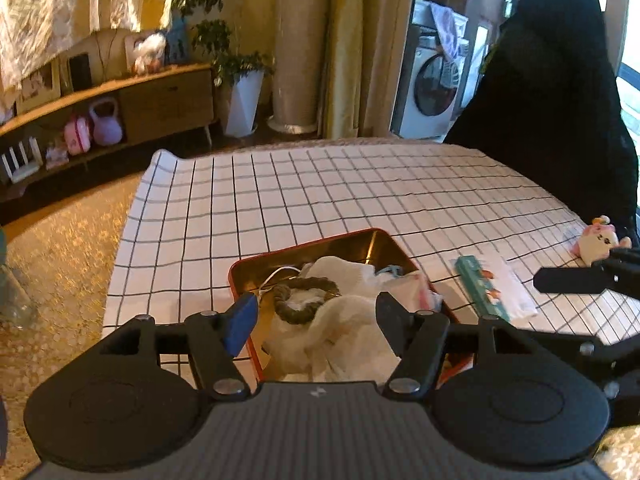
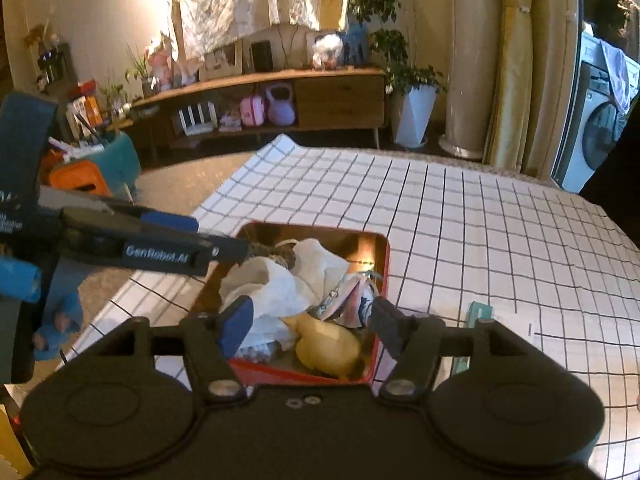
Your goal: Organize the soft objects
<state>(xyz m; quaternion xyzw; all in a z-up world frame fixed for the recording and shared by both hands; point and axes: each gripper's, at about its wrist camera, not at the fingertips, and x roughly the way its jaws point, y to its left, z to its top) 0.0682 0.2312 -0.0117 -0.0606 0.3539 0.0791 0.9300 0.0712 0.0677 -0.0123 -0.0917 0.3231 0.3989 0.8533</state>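
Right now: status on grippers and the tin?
Left gripper and right gripper open, empty. Red tin holds soft items. Tissue pack still outside.

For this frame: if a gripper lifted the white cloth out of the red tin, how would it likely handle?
The white cloth lies crumpled in loose folds in the red tin, so it probably goes floppy and drapes. It looks thin, so likely light. The braided ring rests on it and may get dragged along.

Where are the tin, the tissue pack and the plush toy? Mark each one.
tin (image 1: 362,238), left wrist view, far rim.
tissue pack (image 1: 496,290), left wrist view, middle of its top.
plush toy (image 1: 598,242), left wrist view, its pale body.
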